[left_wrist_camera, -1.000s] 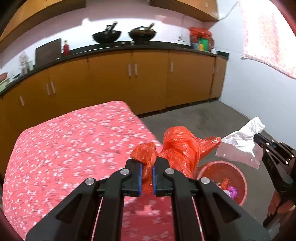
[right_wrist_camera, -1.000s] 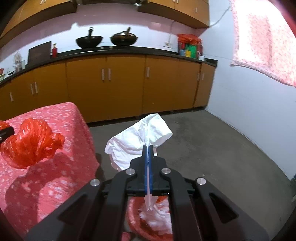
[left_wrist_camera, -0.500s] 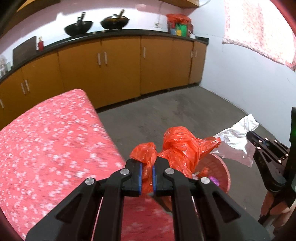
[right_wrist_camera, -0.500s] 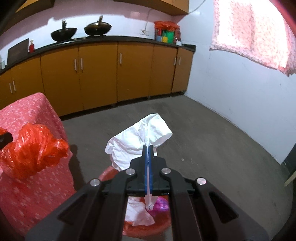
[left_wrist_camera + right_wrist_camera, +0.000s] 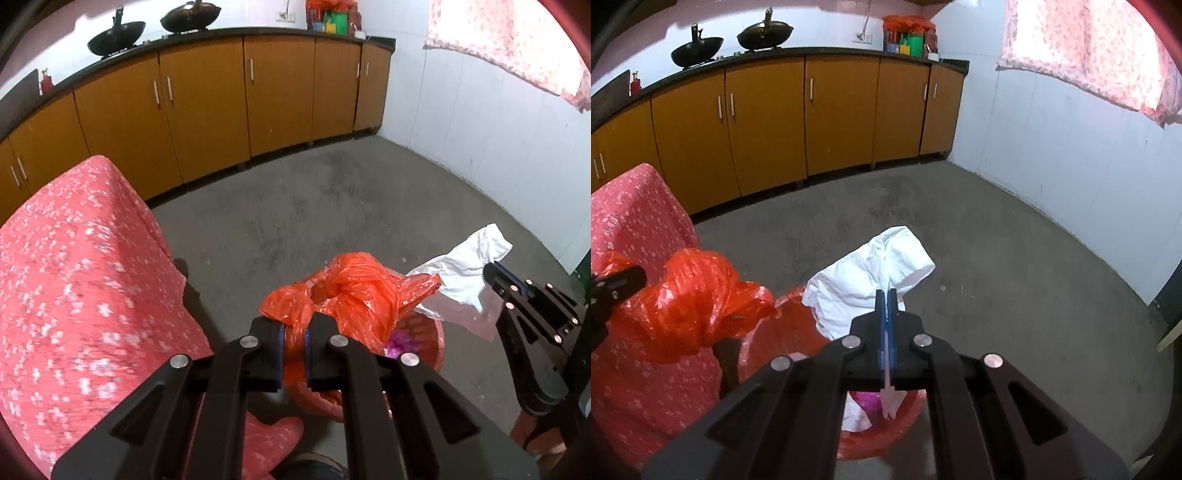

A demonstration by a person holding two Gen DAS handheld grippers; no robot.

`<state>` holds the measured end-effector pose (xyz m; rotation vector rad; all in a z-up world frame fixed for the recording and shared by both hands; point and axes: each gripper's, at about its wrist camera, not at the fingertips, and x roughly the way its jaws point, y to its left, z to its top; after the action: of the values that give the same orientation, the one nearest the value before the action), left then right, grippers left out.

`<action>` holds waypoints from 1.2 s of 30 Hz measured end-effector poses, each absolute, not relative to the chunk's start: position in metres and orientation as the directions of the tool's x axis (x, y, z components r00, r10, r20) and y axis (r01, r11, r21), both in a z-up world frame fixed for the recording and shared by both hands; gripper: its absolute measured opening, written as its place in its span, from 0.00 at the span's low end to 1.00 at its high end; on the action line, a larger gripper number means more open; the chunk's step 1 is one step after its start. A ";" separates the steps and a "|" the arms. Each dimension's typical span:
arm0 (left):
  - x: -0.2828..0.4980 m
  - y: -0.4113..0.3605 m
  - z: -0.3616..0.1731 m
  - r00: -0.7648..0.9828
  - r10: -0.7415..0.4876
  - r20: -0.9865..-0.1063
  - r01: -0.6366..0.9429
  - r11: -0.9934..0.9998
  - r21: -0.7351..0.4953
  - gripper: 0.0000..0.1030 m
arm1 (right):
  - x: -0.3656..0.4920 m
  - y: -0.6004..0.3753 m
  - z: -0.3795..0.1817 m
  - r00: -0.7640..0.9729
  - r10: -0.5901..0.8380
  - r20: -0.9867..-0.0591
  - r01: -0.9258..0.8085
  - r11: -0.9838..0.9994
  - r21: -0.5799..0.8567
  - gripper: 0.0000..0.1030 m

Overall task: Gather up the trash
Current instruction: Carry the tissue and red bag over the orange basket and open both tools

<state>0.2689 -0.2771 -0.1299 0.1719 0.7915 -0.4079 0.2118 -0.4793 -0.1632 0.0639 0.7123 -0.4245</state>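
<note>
A home kitchen: orange cabinets (image 5: 768,122) under a black countertop (image 5: 820,51) across the frame's top, two woks (image 5: 764,29) upper left.

**A Kitchen Standing Around the Work**

Orange-brown cabinets (image 5: 207,107) are running along the back wall under a dark countertop (image 5: 768,57). Two black woks (image 5: 153,24) are sitting on that counter, with a small red bottle (image 5: 45,83) standing further left and a cluster of red and green containers (image 5: 907,35) crowding the right end. A red flowered cloth (image 5: 74,280) is draping over furniture at the left. A pink patterned curtain (image 5: 1089,48) is glowing against the white wall, and grey concrete floor (image 5: 332,199) is stretching between.
</note>
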 end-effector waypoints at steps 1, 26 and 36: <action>0.270 -0.281 -0.133 0.627 -0.284 -0.725 0.417 0.909 0.004 0.07 | 0.213 -0.481 -0.166 0.671 -0.354 -0.651 0.401 0.913 -0.083 0.03; 0.285 -0.295 -0.149 0.603 -0.306 -0.737 0.409 0.912 -0.043 0.31 | 0.221 -0.481 -0.177 0.682 -0.309 -0.663 0.356 0.932 -0.068 0.23; 0.267 -0.255 -0.107 0.662 -0.321 -0.678 0.375 0.924 -0.072 0.43 | 0.203 -0.464 -0.138 0.737 -0.300 -0.606 0.346 0.937 -0.044 0.49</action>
<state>0.2673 -0.2551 -0.1067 0.0763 0.7512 -0.3937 0.2034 -0.4643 -0.1378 0.0731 0.6521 -0.3553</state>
